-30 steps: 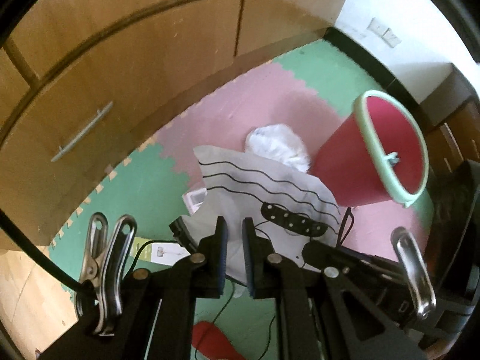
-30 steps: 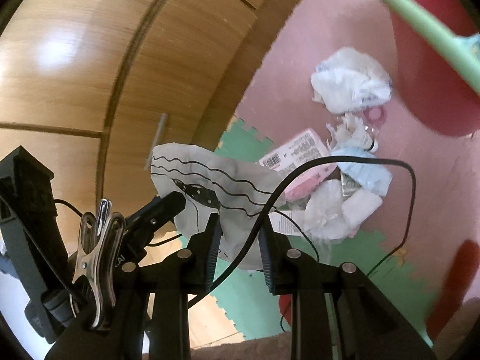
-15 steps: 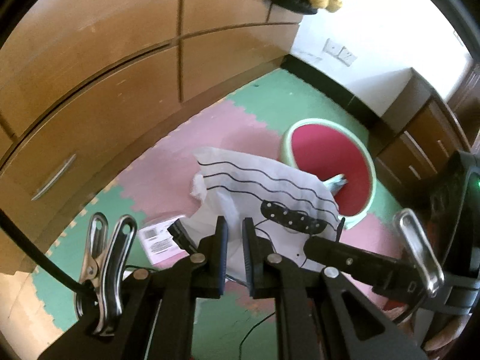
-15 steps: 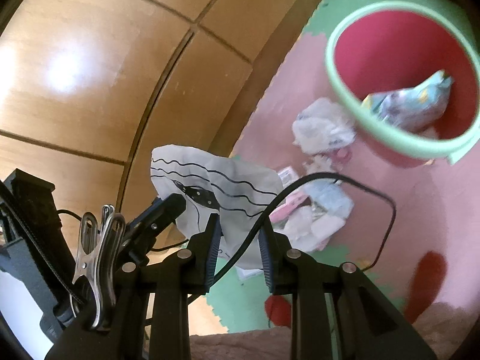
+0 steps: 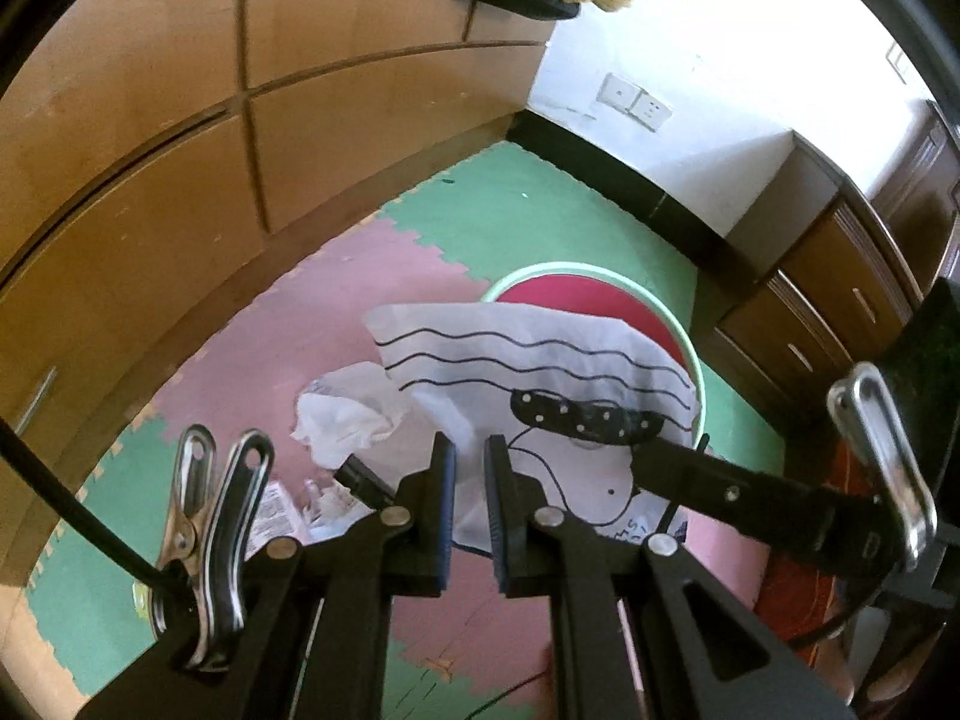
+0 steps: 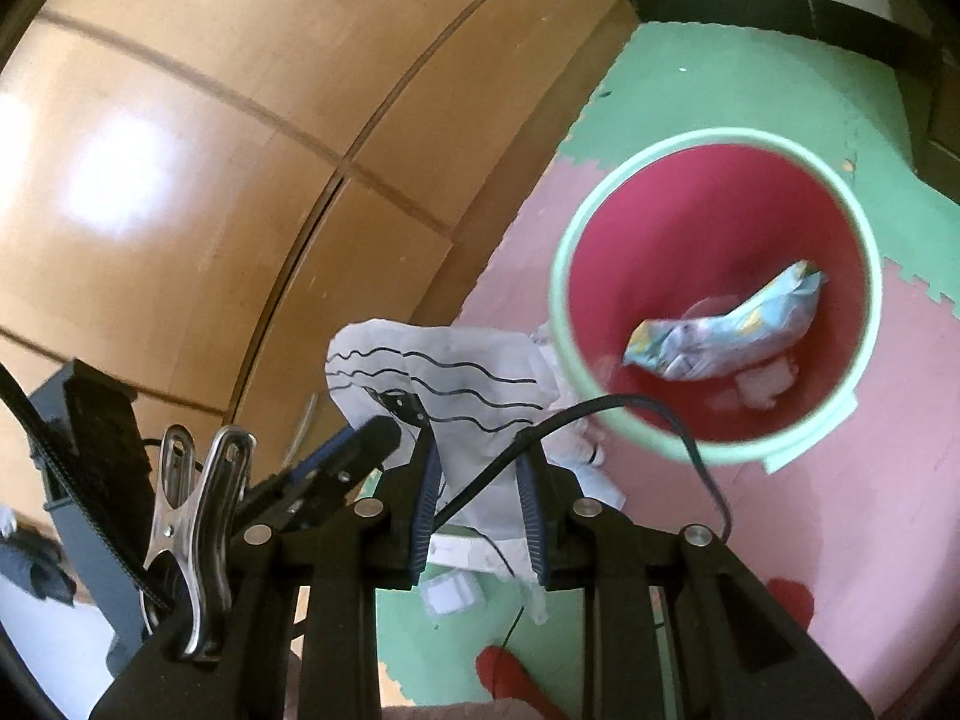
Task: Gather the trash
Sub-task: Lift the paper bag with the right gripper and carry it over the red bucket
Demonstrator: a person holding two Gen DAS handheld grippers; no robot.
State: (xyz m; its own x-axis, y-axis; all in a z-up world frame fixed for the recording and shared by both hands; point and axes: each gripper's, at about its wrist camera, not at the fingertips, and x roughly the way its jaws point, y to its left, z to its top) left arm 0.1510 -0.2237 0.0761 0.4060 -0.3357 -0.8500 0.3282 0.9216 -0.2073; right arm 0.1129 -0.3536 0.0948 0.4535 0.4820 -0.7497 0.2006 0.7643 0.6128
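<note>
Tongs, left [image 5: 469,501] and right [image 6: 477,510], both pinch white paper [image 5: 540,372] beside red bin [image 6: 714,294].

One red bin [image 6: 714,192], one printed paper bag [image 5: 540,372], one snack wrapper [image 6: 726,330], two tongs.

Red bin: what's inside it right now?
Inside the red bin: a crumpled blue-and-yellow wrapper over pale paper scraps. The bottom beneath them is covered.

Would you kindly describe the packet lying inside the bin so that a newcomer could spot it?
Find the red bin with the pale green rim on the foam floor mat. At its bottom lies a crumpled pale blue snack packet, the only colourful, printed piece among small white scraps.
</note>
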